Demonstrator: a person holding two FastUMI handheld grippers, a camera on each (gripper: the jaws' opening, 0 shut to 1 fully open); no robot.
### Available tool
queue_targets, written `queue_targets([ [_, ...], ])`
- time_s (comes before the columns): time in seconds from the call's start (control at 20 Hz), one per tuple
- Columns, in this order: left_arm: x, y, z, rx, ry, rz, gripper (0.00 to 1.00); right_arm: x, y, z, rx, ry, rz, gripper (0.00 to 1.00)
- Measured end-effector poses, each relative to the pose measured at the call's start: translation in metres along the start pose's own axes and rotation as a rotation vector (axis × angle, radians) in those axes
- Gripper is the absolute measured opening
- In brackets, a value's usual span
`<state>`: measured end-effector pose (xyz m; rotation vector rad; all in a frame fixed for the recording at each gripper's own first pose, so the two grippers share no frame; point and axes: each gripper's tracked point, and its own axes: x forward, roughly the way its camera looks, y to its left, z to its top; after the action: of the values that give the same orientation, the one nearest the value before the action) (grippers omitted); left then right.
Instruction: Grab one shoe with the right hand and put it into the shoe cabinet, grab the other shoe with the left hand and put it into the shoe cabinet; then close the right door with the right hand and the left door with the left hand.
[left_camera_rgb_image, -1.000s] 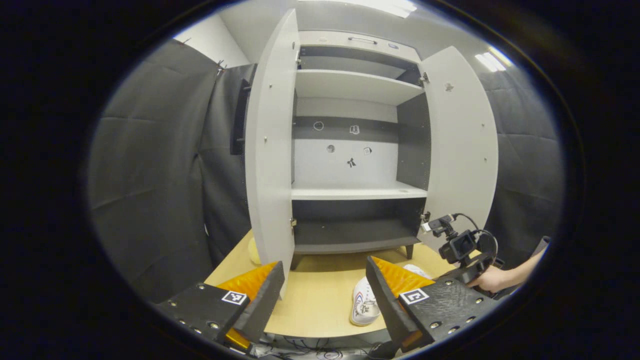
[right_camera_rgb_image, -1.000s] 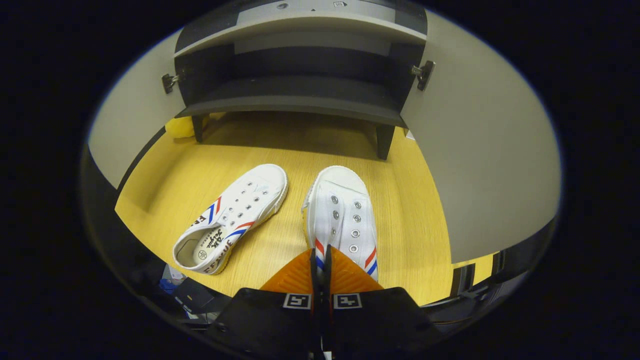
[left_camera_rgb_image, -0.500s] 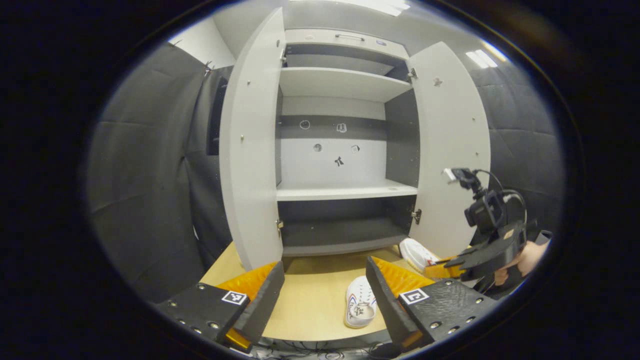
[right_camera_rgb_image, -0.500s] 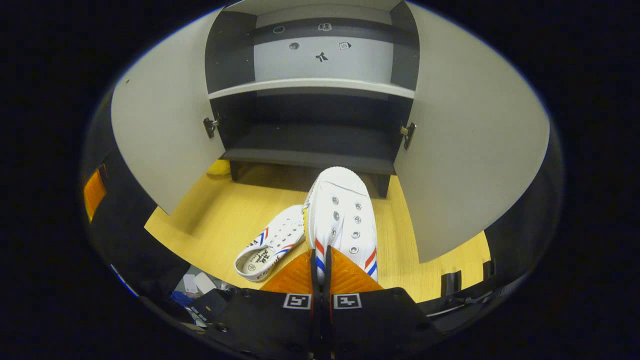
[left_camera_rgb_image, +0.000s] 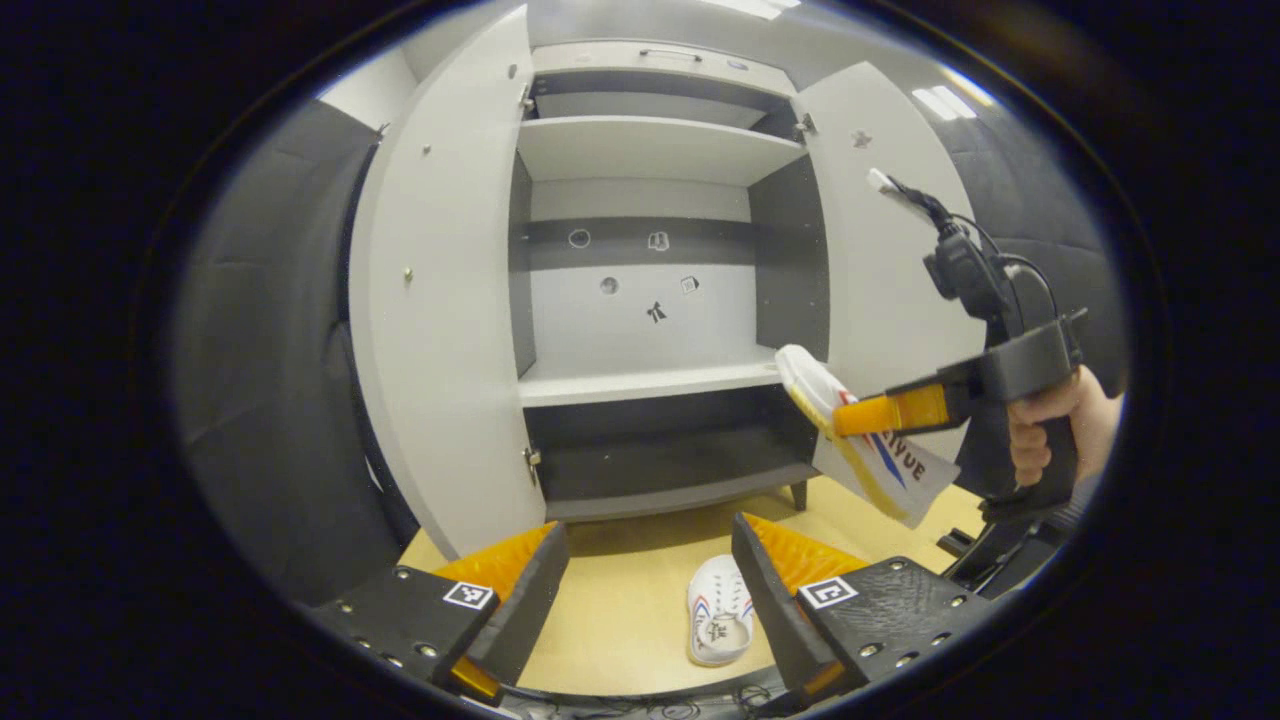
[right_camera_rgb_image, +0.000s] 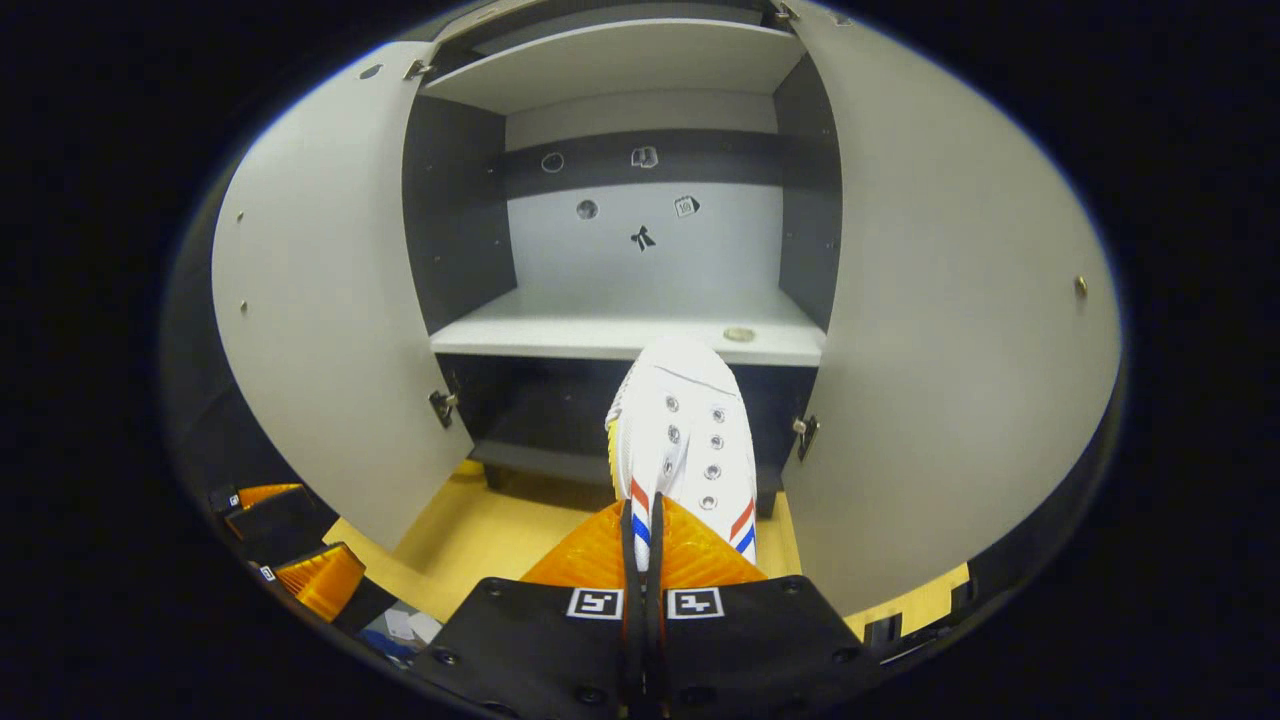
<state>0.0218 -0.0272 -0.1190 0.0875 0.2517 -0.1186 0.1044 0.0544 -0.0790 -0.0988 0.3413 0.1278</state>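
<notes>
1. While the right gripper pinches the heel of one white shoe between its nearly closed fingers, the shoe hangs in the air, toe forward, in front of the open shoe cabinet.
2. Compared with a second ago, when this shoe lay on the wooden table, it has risen to the level of the middle shelf; the left gripper view shows it tilted, toe up, held by a hand.
3. Both doors, left door and right door, stand wide open.
4. The left gripper hovers with fingers spread wide, holding nothing; the other shoe lies on the table between them.
5. Judged stage: the first shoe is lifted but not yet placed; sliding it onto a shelf seems next.
</notes>
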Motion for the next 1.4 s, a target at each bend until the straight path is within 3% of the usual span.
queue_targets([
  [0.25, 0.024, 0.005, 0.015, 0.028, -0.026, 0.006, 0.94, 0.032, -0.002, 0.062, 0.001, -0.099, 0.012, 0.02],
  [0.3, 0.027, 0.004, 0.015, 0.030, -0.025, 0.007, 0.89, 0.039, -0.003, 0.074, 0.000, -0.116, 0.012, 0.02],
  [0.35, 0.030, 0.005, 0.015, 0.026, -0.021, 0.012, 0.94, 0.047, -0.004, 0.084, 0.000, -0.132, 0.010, 0.02],
  [0.45, 0.035, 0.005, 0.011, 0.004, -0.006, 0.020, 0.90, 0.059, -0.009, 0.105, 0.006, -0.163, 0.009, 0.02],
  [0.65, 0.038, 0.008, 0.007, -0.012, 0.019, 0.047, 0.94, 0.084, -0.024, 0.145, 0.013, -0.229, -0.007, 0.02],
  [1.05, 0.048, 0.017, 0.035, -0.071, -0.003, 0.100, 0.94, 0.134, -0.038, 0.199, 0.066, -0.306, -0.020, 0.02],
  [1.4, 0.046, 0.029, 0.050, -0.047, -0.038, 0.183, 0.94, 0.185, -0.045, 0.231, 0.056, -0.345, -0.043, 0.02],
])
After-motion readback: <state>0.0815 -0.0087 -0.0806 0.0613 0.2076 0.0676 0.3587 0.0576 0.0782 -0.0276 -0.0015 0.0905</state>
